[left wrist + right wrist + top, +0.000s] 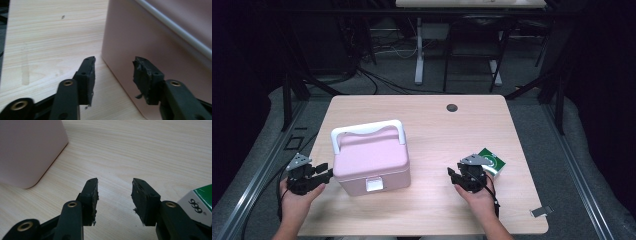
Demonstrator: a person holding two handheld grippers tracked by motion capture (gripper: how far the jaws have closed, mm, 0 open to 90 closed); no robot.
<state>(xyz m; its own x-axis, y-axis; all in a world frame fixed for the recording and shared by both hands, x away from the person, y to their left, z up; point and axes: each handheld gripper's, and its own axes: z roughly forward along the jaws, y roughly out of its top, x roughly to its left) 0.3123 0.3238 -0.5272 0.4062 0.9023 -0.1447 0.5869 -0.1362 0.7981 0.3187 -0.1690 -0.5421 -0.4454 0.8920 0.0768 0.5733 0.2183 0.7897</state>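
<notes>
Holding my left gripper [328,173] low over the table's near left corner, I have its two black jaws standing apart with nothing between them, pointed at the lower left side of a pink box [371,160]. In the left gripper view the jaws frame the box's near vertical edge [150,37], close in front of them but not touching, with one jaw before bare wood and the other before the pink wall. My right gripper [457,176] rests in my other hand toward the near right of the table, its jaws also parted and empty over bare wood, aimed leftward at the box, which sits well apart from it. In the right gripper view a rounded corner of the box [30,150] shows at upper left. Just beside this gripper, on its right, lies a small green and white carton [491,162], its printed corner [200,202] showing by the right jaw. The box stands upright on the pale wooden table [437,130], lid closed, white handle [367,131] raised, a white latch [375,184] facing me.
</notes>
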